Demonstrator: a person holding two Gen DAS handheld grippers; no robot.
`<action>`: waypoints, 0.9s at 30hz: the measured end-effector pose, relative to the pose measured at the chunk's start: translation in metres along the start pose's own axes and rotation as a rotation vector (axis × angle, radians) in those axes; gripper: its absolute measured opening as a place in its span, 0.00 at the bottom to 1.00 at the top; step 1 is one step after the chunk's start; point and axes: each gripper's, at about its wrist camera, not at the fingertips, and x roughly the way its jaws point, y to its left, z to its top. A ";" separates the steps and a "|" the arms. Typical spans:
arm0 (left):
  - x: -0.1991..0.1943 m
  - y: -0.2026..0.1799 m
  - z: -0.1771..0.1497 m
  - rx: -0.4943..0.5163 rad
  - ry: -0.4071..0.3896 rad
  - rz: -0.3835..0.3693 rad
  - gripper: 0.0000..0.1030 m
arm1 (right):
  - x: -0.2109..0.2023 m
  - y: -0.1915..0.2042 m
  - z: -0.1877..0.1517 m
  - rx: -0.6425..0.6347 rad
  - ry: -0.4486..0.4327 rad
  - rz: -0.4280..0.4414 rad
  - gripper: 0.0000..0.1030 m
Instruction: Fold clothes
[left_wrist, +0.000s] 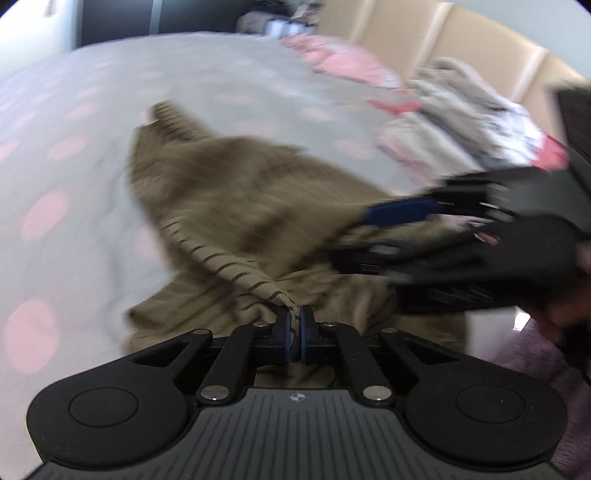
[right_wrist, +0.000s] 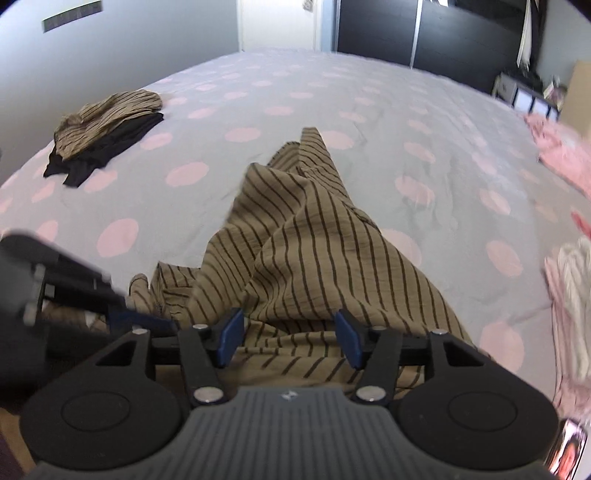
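A tan garment with thin dark stripes (right_wrist: 306, 236) lies crumpled on the bed, stretching away from the near edge. In the left wrist view the same striped garment (left_wrist: 229, 199) is blurred, and my left gripper (left_wrist: 294, 325) is shut on a bunched edge of it near the bed's front. My right gripper (right_wrist: 290, 338) stands open just above the cloth, its blue pads (right_wrist: 231, 334) wide apart with fabric below them. The right gripper (left_wrist: 369, 230) enters the left wrist view from the right, over the cloth. The left gripper (right_wrist: 147, 321) shows at the left of the right wrist view.
The bed cover (right_wrist: 332, 85) is grey with pink dots. A folded pile, striped tan on black (right_wrist: 99, 129), sits at the far left. Pink and pale clothes (left_wrist: 424, 96) are heaped along the headboard side. A dark wardrobe (right_wrist: 424, 33) stands beyond the bed.
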 end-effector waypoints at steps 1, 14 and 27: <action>-0.001 -0.008 -0.001 0.021 -0.007 -0.017 0.03 | -0.002 -0.003 0.002 0.020 0.001 0.010 0.57; -0.009 -0.044 -0.007 0.124 -0.033 -0.097 0.03 | -0.006 0.005 0.001 0.083 0.022 0.195 0.55; -0.023 -0.040 -0.007 0.149 -0.080 -0.087 0.04 | 0.003 -0.011 -0.002 0.038 0.079 0.045 0.02</action>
